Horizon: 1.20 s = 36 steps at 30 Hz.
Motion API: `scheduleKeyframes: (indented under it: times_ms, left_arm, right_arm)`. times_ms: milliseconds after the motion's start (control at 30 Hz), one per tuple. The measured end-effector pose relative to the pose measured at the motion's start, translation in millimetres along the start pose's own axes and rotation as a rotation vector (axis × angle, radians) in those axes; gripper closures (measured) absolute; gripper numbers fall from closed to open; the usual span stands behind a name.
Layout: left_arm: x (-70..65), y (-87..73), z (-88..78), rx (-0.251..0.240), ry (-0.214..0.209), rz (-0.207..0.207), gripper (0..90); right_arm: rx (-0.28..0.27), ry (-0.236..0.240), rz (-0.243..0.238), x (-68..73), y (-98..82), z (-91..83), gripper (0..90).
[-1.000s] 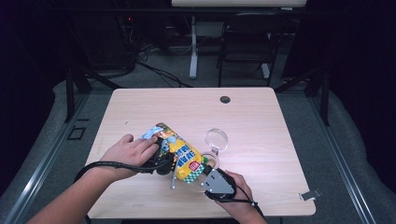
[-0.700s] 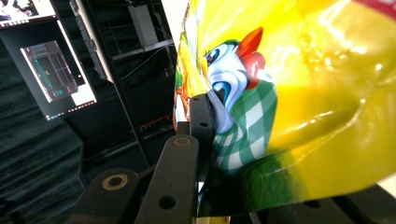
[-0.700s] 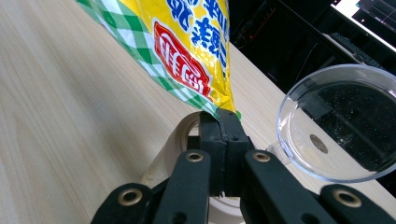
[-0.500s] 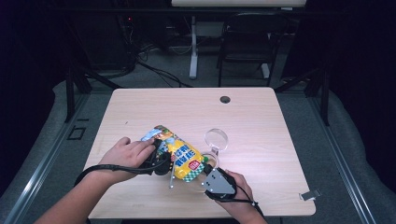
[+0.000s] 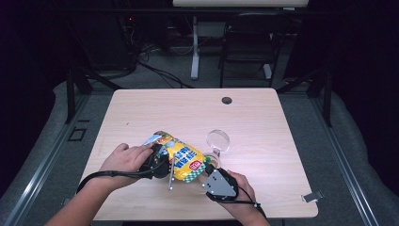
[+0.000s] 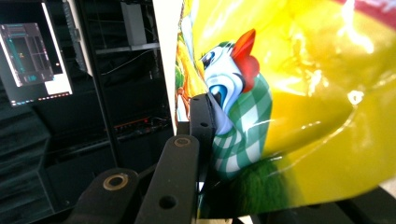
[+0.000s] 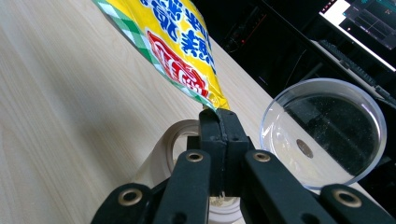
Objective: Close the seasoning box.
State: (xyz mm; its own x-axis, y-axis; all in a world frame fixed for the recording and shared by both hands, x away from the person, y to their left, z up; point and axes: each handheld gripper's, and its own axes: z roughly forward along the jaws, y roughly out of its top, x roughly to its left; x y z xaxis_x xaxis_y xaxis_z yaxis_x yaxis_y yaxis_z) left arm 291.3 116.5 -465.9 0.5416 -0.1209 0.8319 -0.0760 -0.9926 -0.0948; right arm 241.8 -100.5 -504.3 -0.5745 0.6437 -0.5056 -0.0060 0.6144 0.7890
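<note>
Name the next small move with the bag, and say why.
Probably pull the grippers apart to tear the bag open: the right gripper pinches its corner, the left gripper clamps its other end, and it hangs above the bowl.

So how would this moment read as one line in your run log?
left gripper: shut on snack bag | right gripper: shut on bag corner | clear dish: beside | table

We could not read the blurred print on the snack bag (image 5: 181, 157) from the high view. In the left gripper view the bag ran off the top and right edges and hid one jaw behind it. In the right gripper view the closed jaws covered part of the tape roll (image 7: 163, 154), and the clear dish (image 7: 327, 133) was partly cut off.
</note>
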Motion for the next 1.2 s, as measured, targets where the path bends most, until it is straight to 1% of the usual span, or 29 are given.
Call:
scheduleKeyframes:
  times_ms: [67, 167, 233, 267, 300, 333, 400, 433, 500, 533, 567, 600, 633, 667, 700, 733, 767, 900, 933, 1000, 1067, 1100, 1200]
  left_arm:
    - [0.0, -0.1, -0.2, -0.001, -0.004, -0.004, 86.6]
    - [-0.1, -0.9, 0.2, -0.008, 0.003, -0.015, 86.6]
    - [-2.8, -1.9, 2.5, -0.029, 0.005, -0.044, 86.5]
    - [-2.4, -1.9, 2.3, -0.016, -0.001, -0.029, 86.5]
    - [-4.5, -2.3, 3.5, -0.020, -0.003, -0.043, 86.5]
    - [-5.8, -2.5, 4.3, -0.022, -0.001, -0.049, 86.5]
    - [-7.1, -2.6, 5.1, -0.029, 0.006, -0.049, 86.5]
    - [-9.0, -3.2, 5.8, -0.034, -0.007, -0.075, 86.5]
    - [-11.0, -3.3, 6.7, -0.046, -0.010, -0.091, 86.5]
    - [-11.2, -3.3, 7.0, -0.048, -0.012, -0.092, 86.5]
    - [-11.6, -3.4, 7.5, -0.053, -0.012, -0.099, 86.4]
    - [-12.3, -3.8, 7.9, -0.059, -0.014, -0.117, 86.4]
    - [-13.5, -4.2, 8.5, -0.072, -0.007, -0.135, 86.4]
    - [-14.0, -4.5, 8.5, -0.074, -0.009, -0.145, 86.4]
    - [-14.2, -4.9, 8.5, -0.074, -0.018, -0.152, 86.4]
    - [-13.9, -5.0, 8.1, -0.075, -0.016, -0.155, 86.4]
    - [-15.2, -5.7, 9.3, -0.088, -0.011, -0.171, 86.4]
    - [-18.9, -7.0, 11.0, -0.103, -0.028, -0.208, 86.4]
    - [-19.6, -7.2, 11.5, -0.107, -0.026, -0.213, 86.4]
    - [-20.5, -7.5, 11.4, -0.111, -0.026, -0.222, 86.4]
    - [-20.6, -8.2, 11.8, -0.120, -0.030, -0.242, 86.3]
    - [-20.5, -8.3, 11.5, -0.120, -0.032, -0.250, 86.3]
    - [-21.1, -8.9, 11.2, -0.128, -0.031, -0.273, 86.3]
  right_arm:
    - [0.000, -0.005, -0.012, -0.3, 1.1, -0.7, 90.0]
    - [0.001, -0.010, -0.027, -0.5, 2.4, -1.3, 90.0]
    - [0.011, -0.002, -0.037, -1.7, 3.9, -0.8, 90.0]
    - [0.016, 0.002, -0.042, -1.9, 4.1, -0.5, 90.0]
    - [0.019, 0.005, -0.048, -2.0, 4.2, -0.2, 90.0]
    - [0.030, 0.012, -0.057, -2.3, 4.6, 0.2, 90.0]
    - [0.040, 0.020, -0.074, -2.3, 5.2, 0.6, 90.0]
    - [0.049, 0.021, -0.086, -2.9, 5.9, 0.1, 90.0]
    - [0.049, 0.027, -0.097, -3.7, 6.6, -0.5, 90.0]
    - [0.057, 0.025, -0.114, -4.6, 7.7, -1.4, 90.0]
    - [0.065, 0.026, -0.119, -5.2, 8.5, -1.9, 90.0]
    - [0.066, 0.032, -0.122, -6.1, 9.4, -1.8, 90.0]
    - [0.072, 0.032, -0.134, -7.2, 10.8, -2.1, 90.0]
    - [0.073, 0.034, -0.138, -7.7, 11.7, -2.0, 90.0]
    - [0.077, 0.036, -0.146, -8.2, 12.7, -2.3, 90.0]
    - [0.076, 0.036, -0.151, -8.6, 13.6, -2.4, 90.0]
    - [0.085, 0.038, -0.169, -9.7, 15.0, -3.0, 90.0]
    - [0.102, 0.043, -0.211, -11.4, 19.6, -4.3, 90.0]
    - [0.105, 0.043, -0.223, -11.5, 20.6, -4.4, 90.0]
    - [0.107, 0.045, -0.239, -11.6, 22.0, -4.5, 90.0]
    - [0.101, 0.044, -0.246, -12.1, 23.6, -4.4, 90.0]
    - [0.109, 0.042, -0.259, -13.2, 25.3, -5.1, 90.0]
    - [0.106, 0.041, -0.270, -14.9, 28.4, -5.8, 90.0]
